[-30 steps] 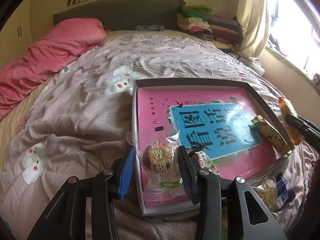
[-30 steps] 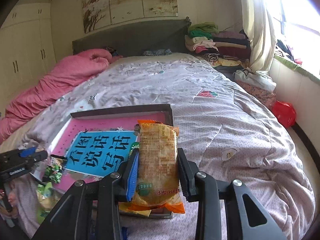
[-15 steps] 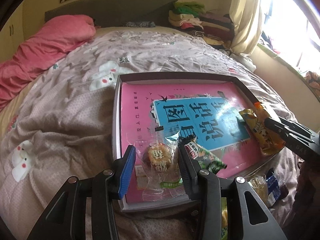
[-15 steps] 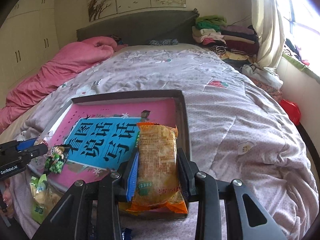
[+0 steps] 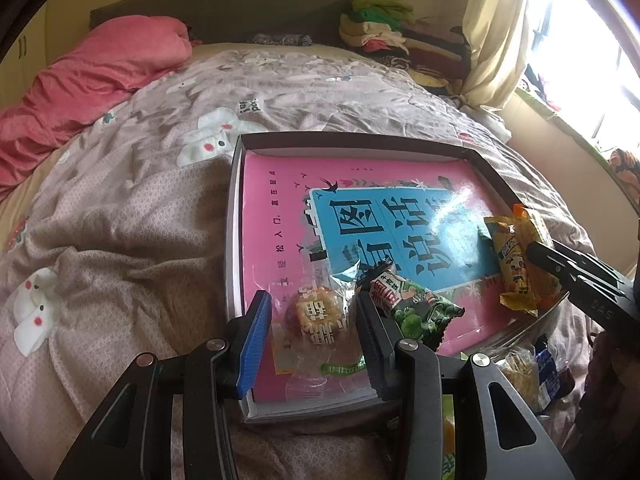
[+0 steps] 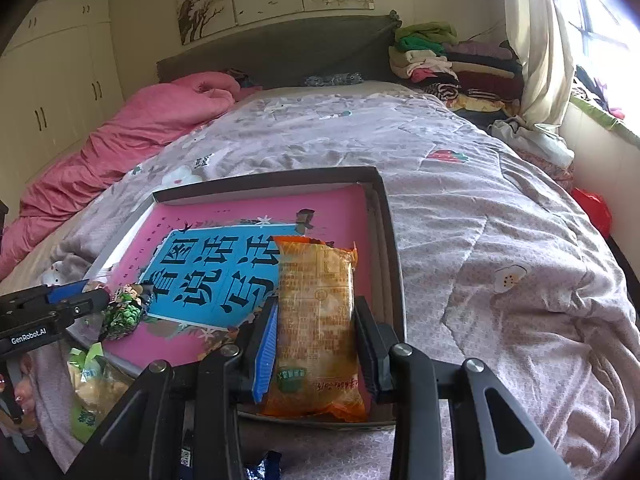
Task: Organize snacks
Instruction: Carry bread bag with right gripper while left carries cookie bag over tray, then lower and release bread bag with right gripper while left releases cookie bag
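A bed [image 6: 460, 208] with a soft, wrinkled quilt fills the room. On it sits a shallow dark-rimmed box [image 5: 352, 141] with a glossy pink and blue floor. My left gripper [image 5: 311, 320] is closed narrow on a round cake [image 5: 320, 316] in crinkly clear wrap, over the box's near edge. My right gripper [image 6: 316, 334] pinches a long orange packet [image 6: 316, 320], flat and shiny, over the box's right side. A green packet [image 5: 416, 308] lies in the box just beside the cake.

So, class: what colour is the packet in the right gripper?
Orange packet, with a small green label; the right wrist view shows it best.
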{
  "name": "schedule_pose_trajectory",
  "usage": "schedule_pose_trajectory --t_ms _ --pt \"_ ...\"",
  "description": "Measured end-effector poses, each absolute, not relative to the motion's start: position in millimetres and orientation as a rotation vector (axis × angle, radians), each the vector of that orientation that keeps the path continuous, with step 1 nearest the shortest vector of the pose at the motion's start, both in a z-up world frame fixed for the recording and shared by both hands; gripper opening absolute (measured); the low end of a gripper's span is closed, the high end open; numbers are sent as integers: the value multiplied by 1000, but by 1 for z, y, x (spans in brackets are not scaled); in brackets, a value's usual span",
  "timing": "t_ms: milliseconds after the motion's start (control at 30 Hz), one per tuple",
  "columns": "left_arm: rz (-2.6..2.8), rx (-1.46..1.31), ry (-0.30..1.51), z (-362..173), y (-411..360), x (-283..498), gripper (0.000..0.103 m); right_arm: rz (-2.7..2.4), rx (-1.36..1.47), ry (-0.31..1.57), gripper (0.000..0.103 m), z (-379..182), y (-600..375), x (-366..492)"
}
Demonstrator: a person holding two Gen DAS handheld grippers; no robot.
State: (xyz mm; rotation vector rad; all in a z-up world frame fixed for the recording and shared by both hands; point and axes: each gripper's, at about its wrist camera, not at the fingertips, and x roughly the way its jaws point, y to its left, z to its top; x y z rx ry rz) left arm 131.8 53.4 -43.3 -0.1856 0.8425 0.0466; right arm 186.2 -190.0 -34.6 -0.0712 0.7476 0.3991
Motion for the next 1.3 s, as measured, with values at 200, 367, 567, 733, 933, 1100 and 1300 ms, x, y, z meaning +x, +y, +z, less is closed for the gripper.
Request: schedule_pose_trajectory --t_ms 200,367,567,733,933,1100,1300 --pt "44 -175 840 -44 52 132 44 371 -108 742 36 -36 -189 186" --pt "40 -173 839 -45 52 132 44 351 -110 746 36 -37 -192 187" --pt "40 -175 840 -45 52 131 44 346 -107 748 36 -37 -196 185" --pt "34 -180 843 -45 50 132 44 352 -102 750 38 -37 -198 185" --pt "23 -203 843 -46 53 132 44 366 -93 757 45 -37 -199 179" --pt "13 -223 840 -45 56 130 45 369 -80 765 46 -36 -202 176" --pt "12 -233 837 -42 58 130 45 377 -64 766 46 -32 -206 169"
